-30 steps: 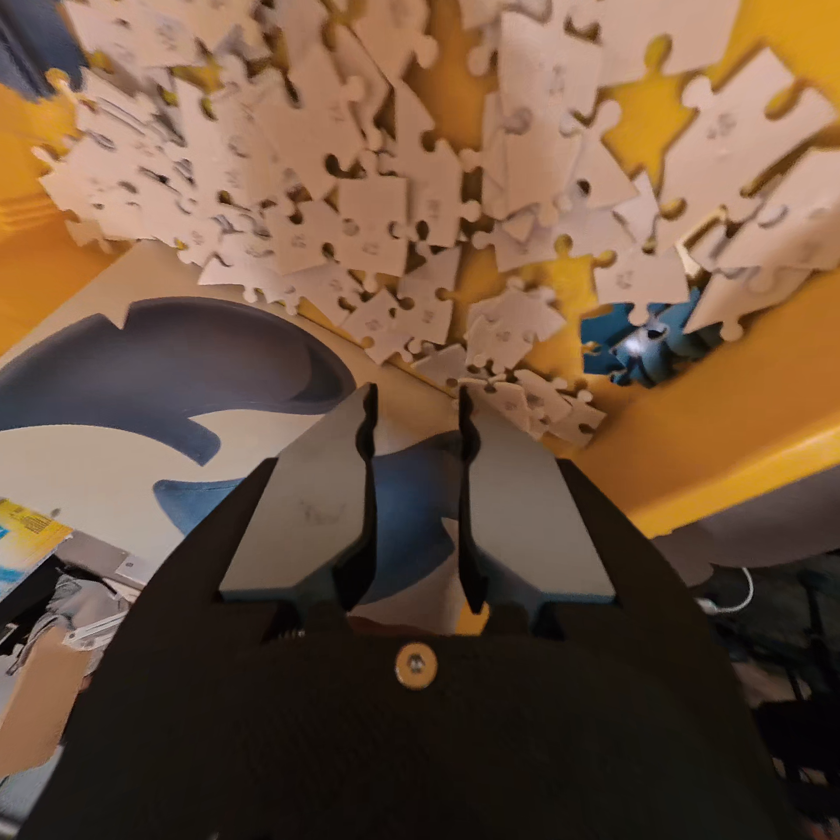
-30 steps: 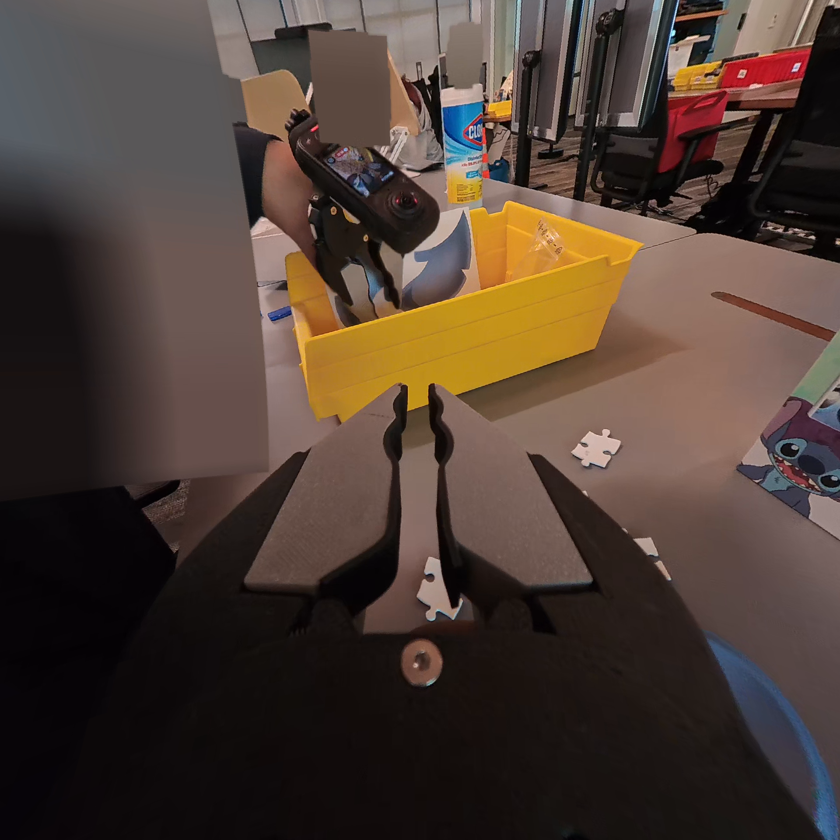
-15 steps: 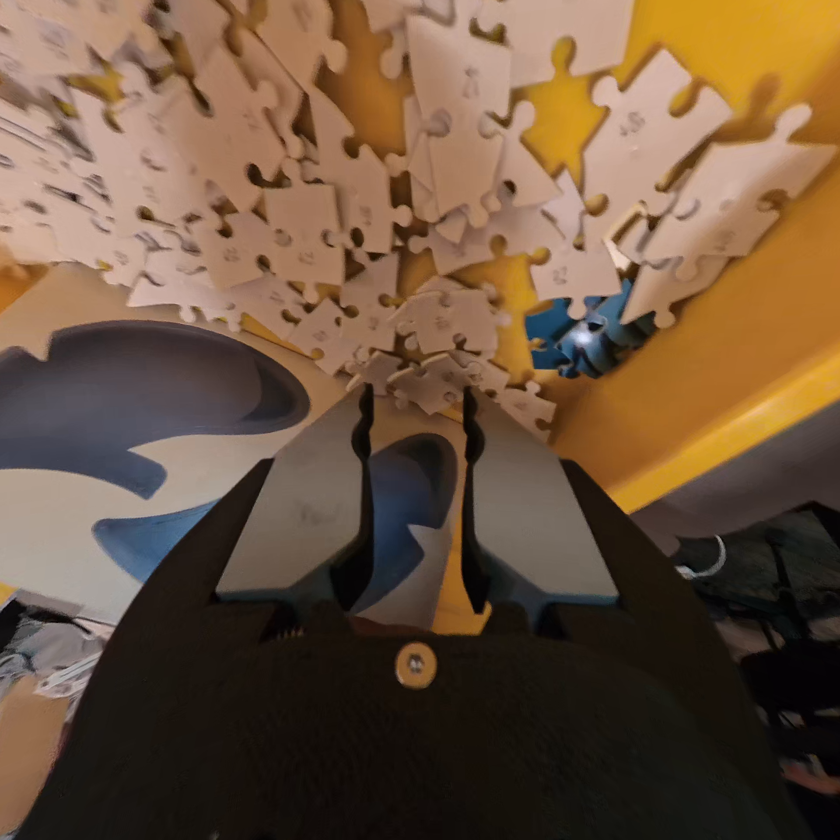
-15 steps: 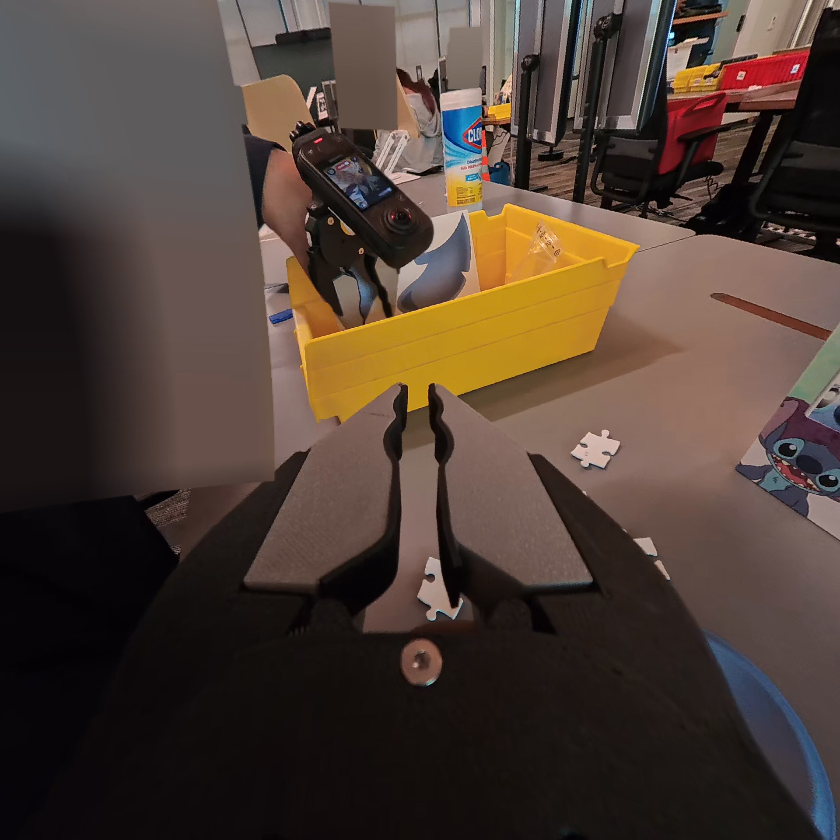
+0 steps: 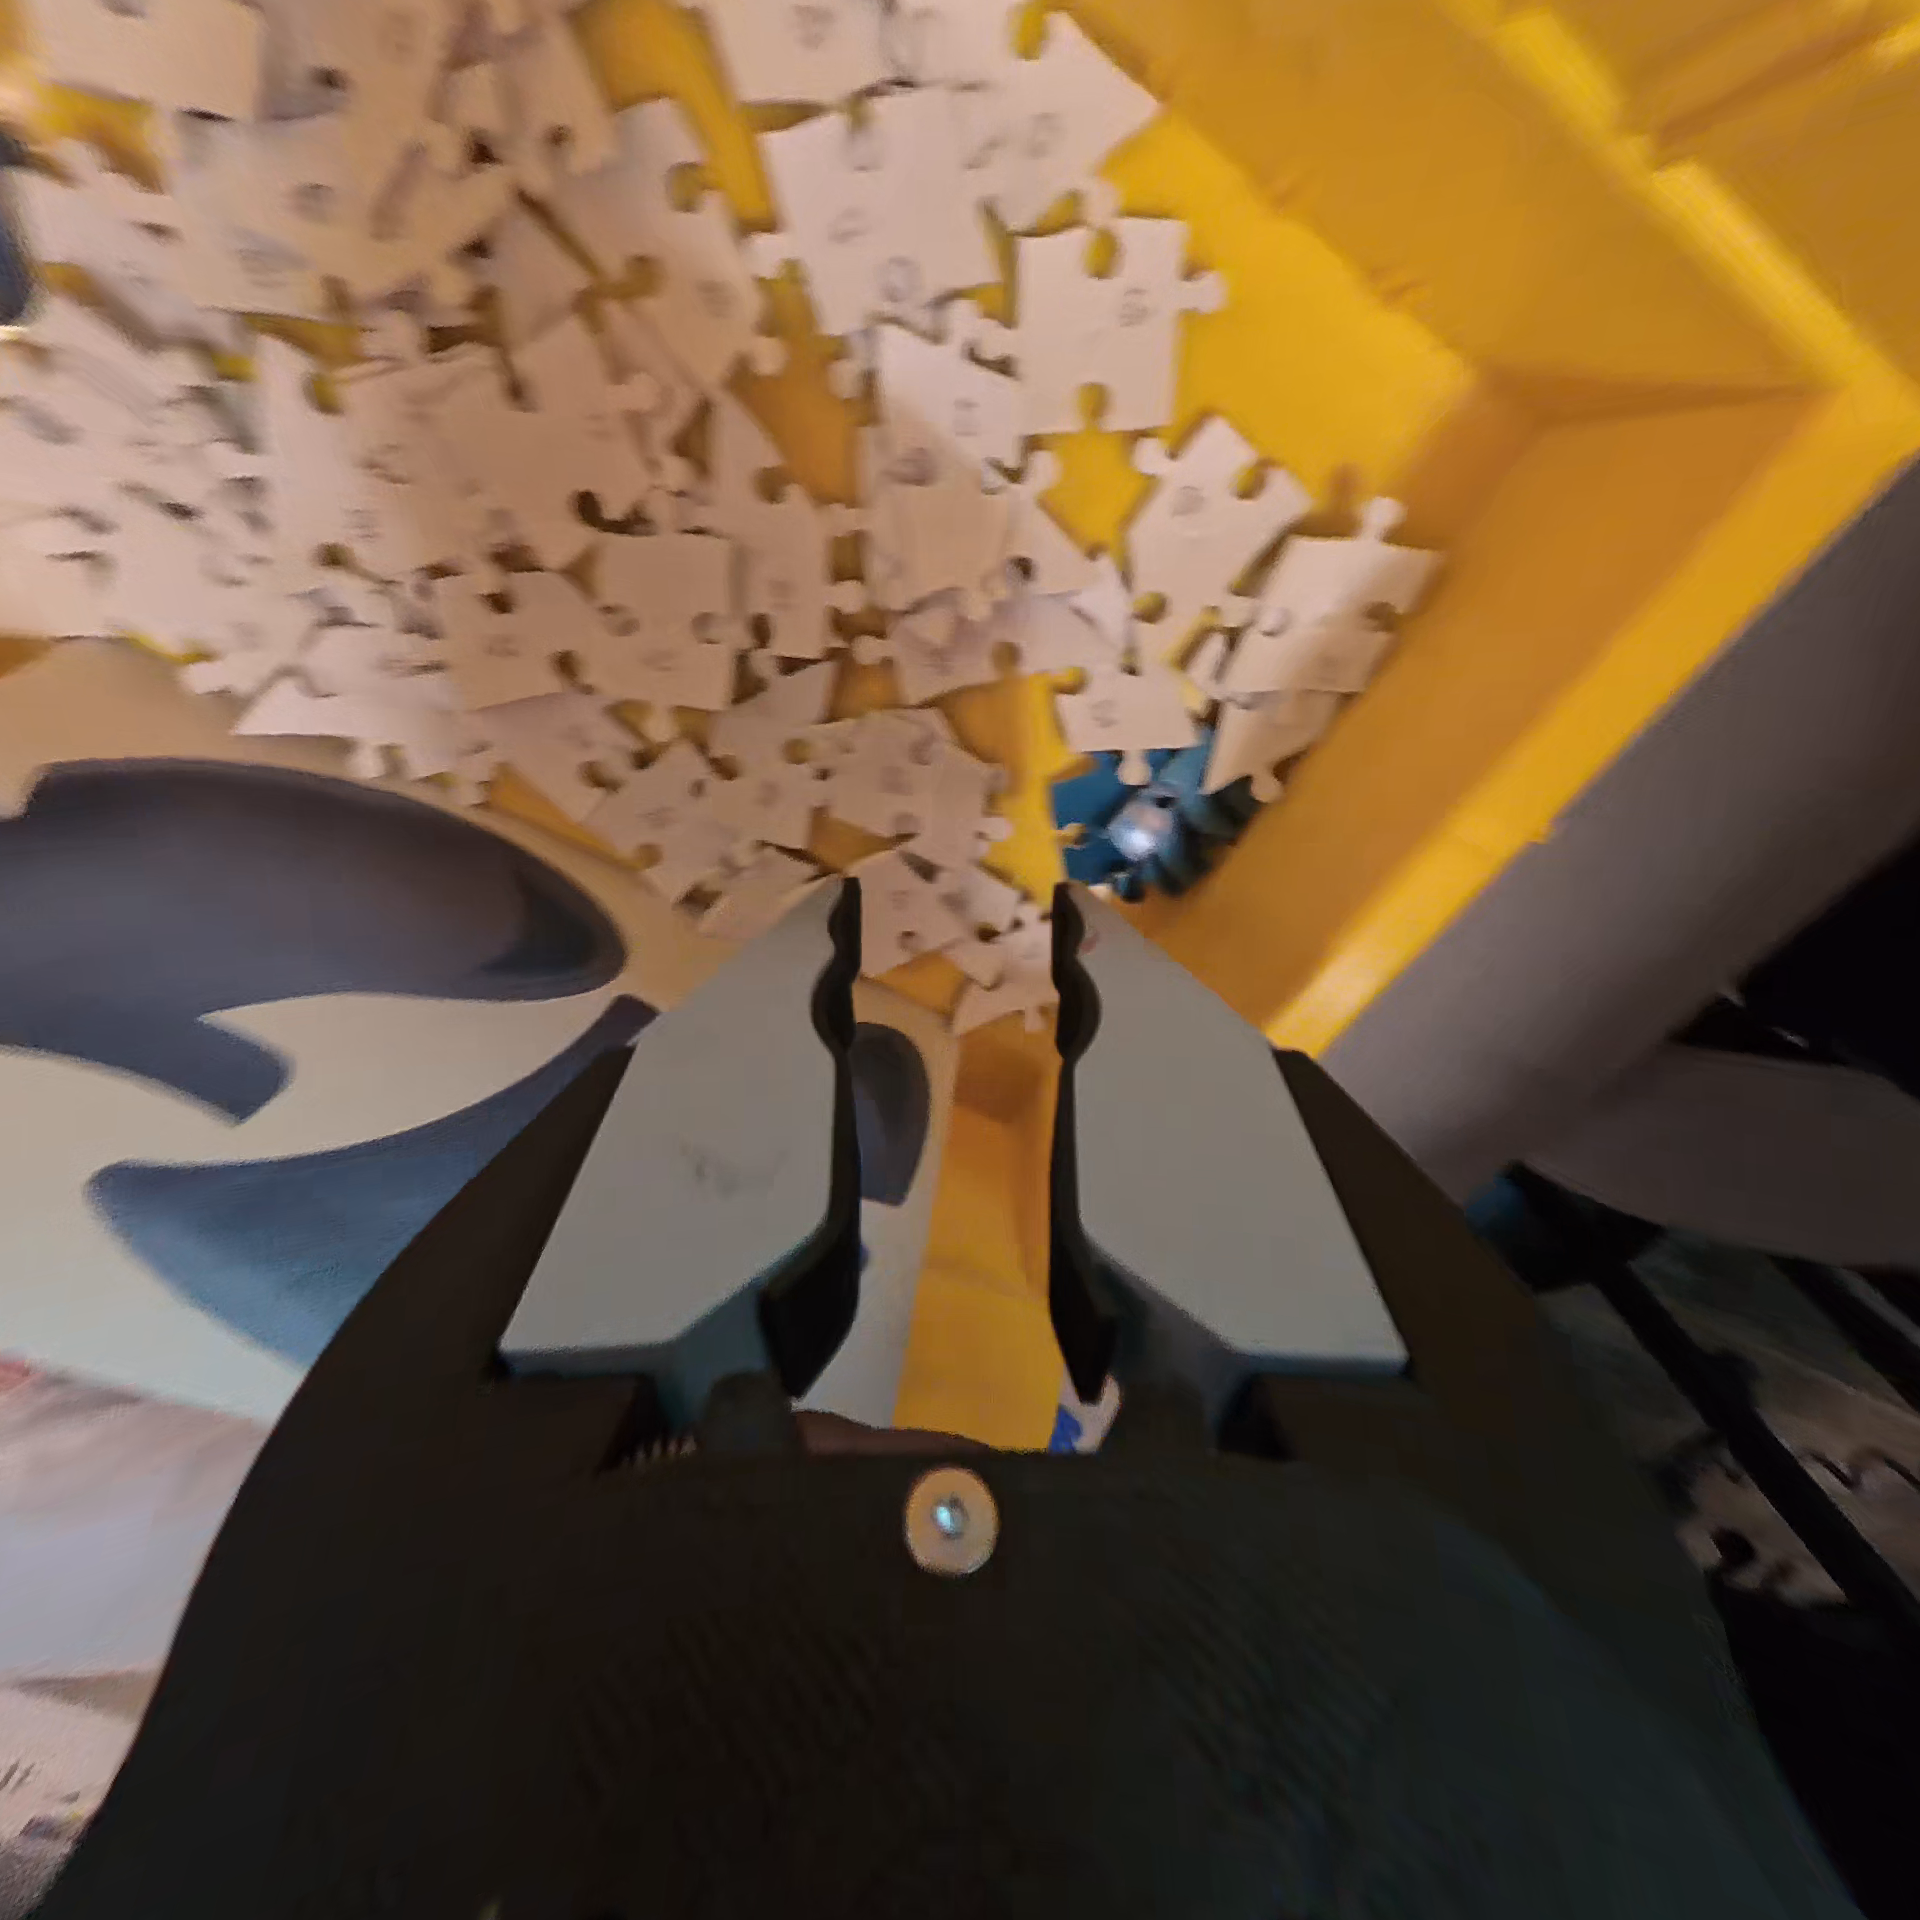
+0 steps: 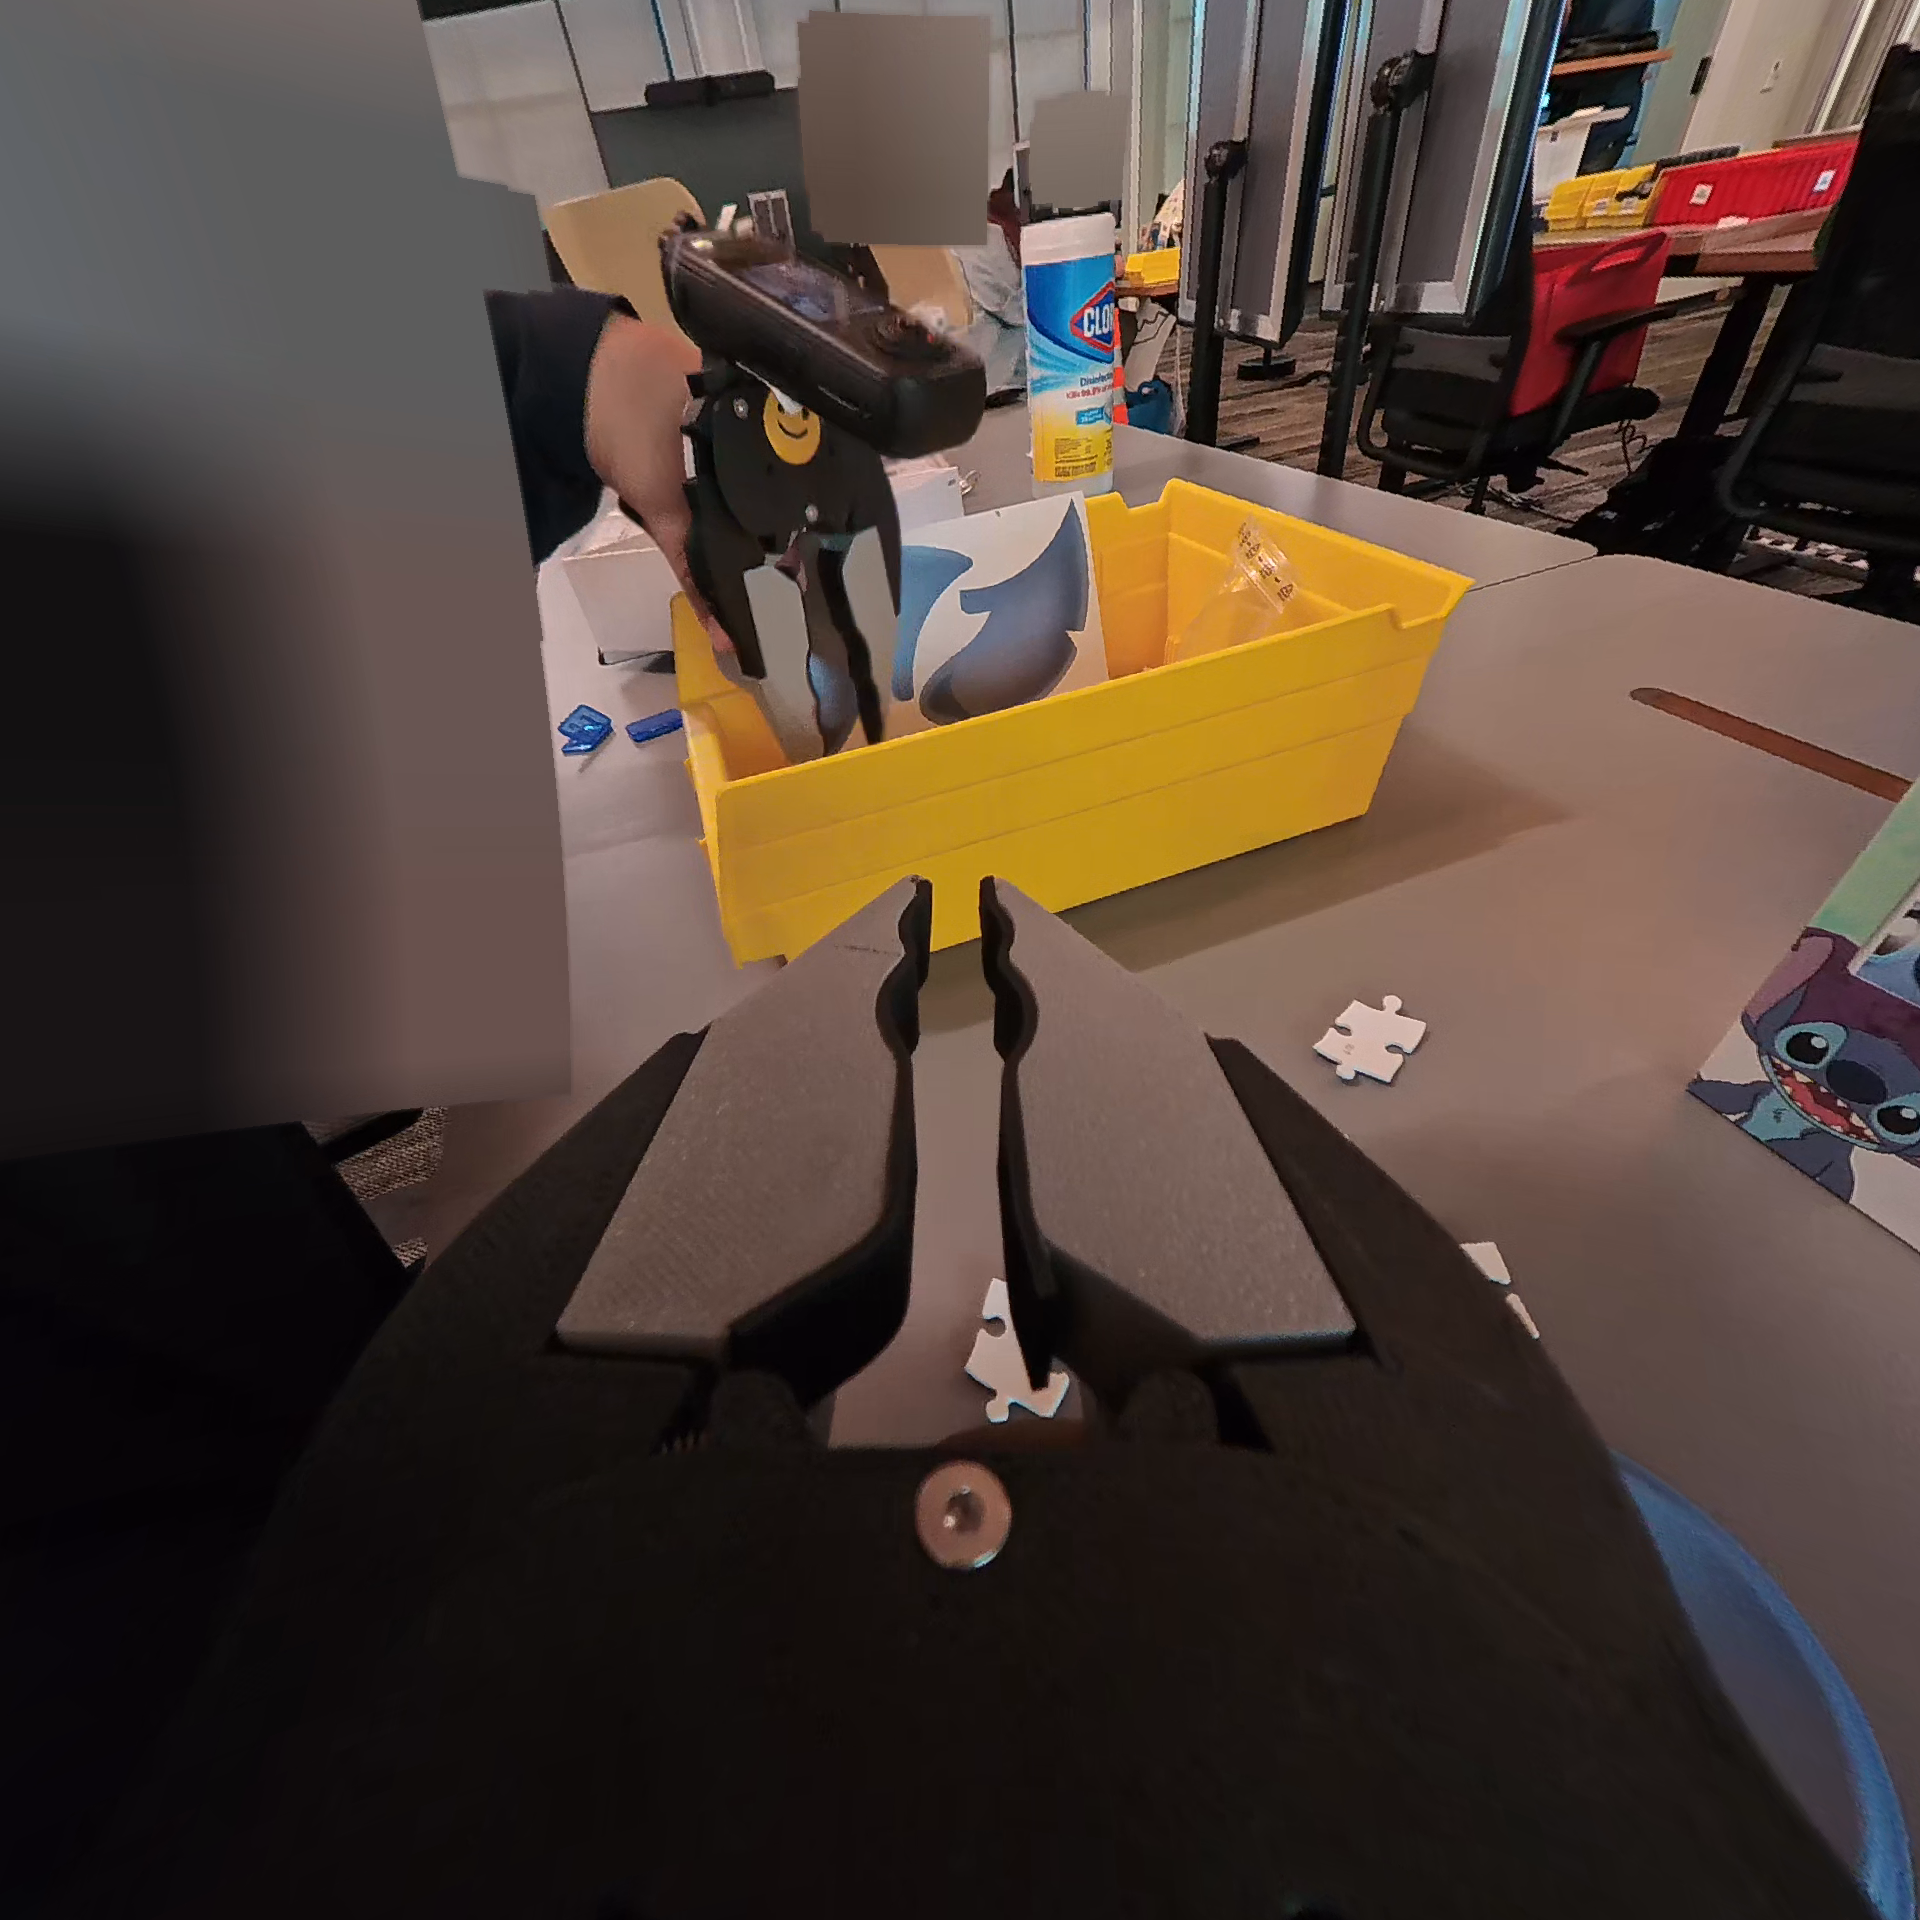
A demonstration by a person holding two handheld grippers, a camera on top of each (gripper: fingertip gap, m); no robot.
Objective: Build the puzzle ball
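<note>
Many white puzzle pieces (image 5: 675, 582) lie face down in a heap inside the yellow bin (image 5: 1455, 520). One blue piece (image 5: 1138, 821) shows at the heap's right edge. My left gripper (image 5: 951, 904) is open and empty, pointing down just above the near edge of the heap. In the right wrist view it (image 6: 821, 727) reaches into the left end of the bin (image 6: 1039, 790). My right gripper (image 6: 953, 894) hovers over the grey table in front of the bin, its jaws a narrow gap apart and empty. Loose white pieces (image 6: 1369, 1039) (image 6: 1013, 1371) lie on the table.
A card with blue shapes (image 6: 997, 623) leans inside the bin, beside a clear plastic bag (image 6: 1247, 592). A picture box (image 6: 1849, 1081) sits at the right. A wipes canister (image 6: 1070, 353) stands behind the bin. A blue round thing (image 6: 1787, 1662) lies under my right gripper. Left tips to right tips: about 25 cm.
My left gripper has swung to the right along the heap and tilted more upright in the bin; its view is now blurred. The right gripper has not moved.
</note>
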